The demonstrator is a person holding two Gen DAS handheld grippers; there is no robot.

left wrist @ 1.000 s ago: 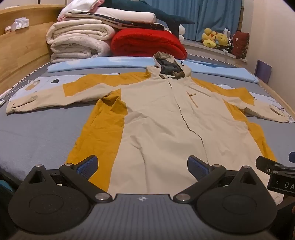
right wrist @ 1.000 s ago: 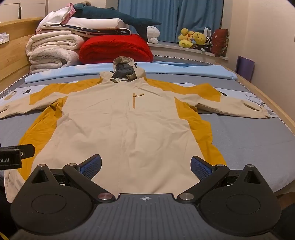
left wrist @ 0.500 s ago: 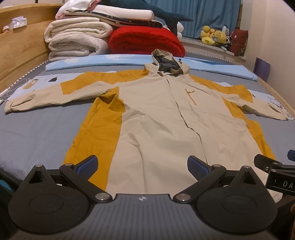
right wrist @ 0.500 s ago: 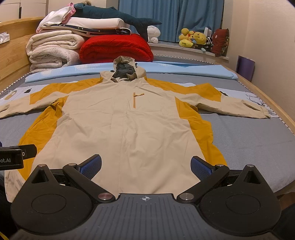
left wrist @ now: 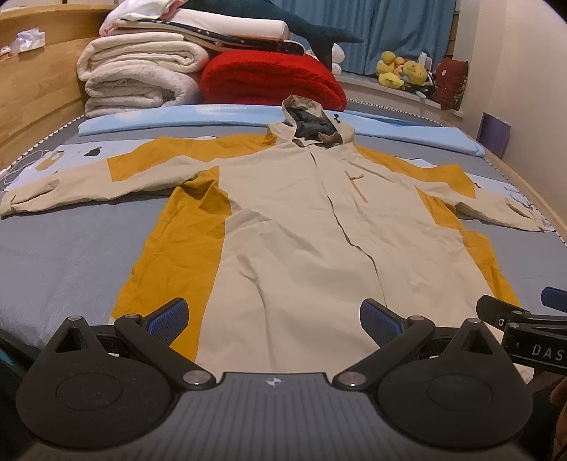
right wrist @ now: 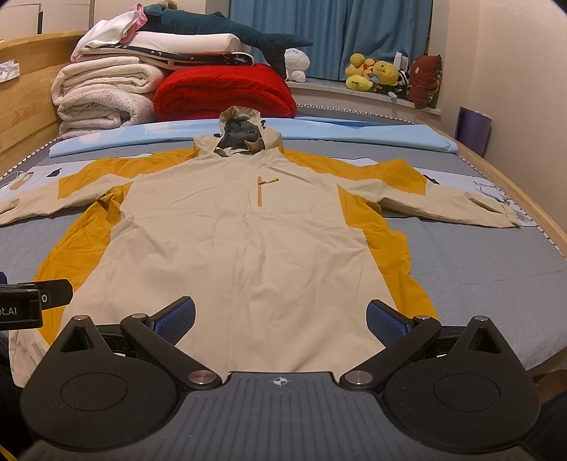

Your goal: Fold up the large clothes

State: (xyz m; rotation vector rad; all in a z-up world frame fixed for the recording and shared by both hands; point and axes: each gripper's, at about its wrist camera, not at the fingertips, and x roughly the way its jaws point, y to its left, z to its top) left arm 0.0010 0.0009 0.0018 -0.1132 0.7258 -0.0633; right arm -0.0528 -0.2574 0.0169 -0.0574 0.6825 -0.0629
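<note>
A large beige and mustard hooded jacket (left wrist: 290,227) lies flat, front up, on the grey bed, sleeves spread to both sides and hood toward the far end; it also shows in the right wrist view (right wrist: 241,230). My left gripper (left wrist: 273,315) is open and empty, hovering over the jacket's hem left of centre. My right gripper (right wrist: 280,317) is open and empty over the hem right of centre. Each gripper shows at the edge of the other's view: the right gripper (left wrist: 524,326) and the left gripper (right wrist: 32,301).
Folded white quilts (left wrist: 141,78), a red blanket (left wrist: 273,79) and a plush shark (right wrist: 226,26) are stacked at the bed's far end behind a light blue pad (right wrist: 354,136). A wooden headboard (left wrist: 32,92) runs along the left. Plush toys (right wrist: 375,72) sit on the windowsill.
The left wrist view has shifted slightly; the jacket sits a little lower and more to the right in it. Both grippers stay open and the jacket lies unmoved.
</note>
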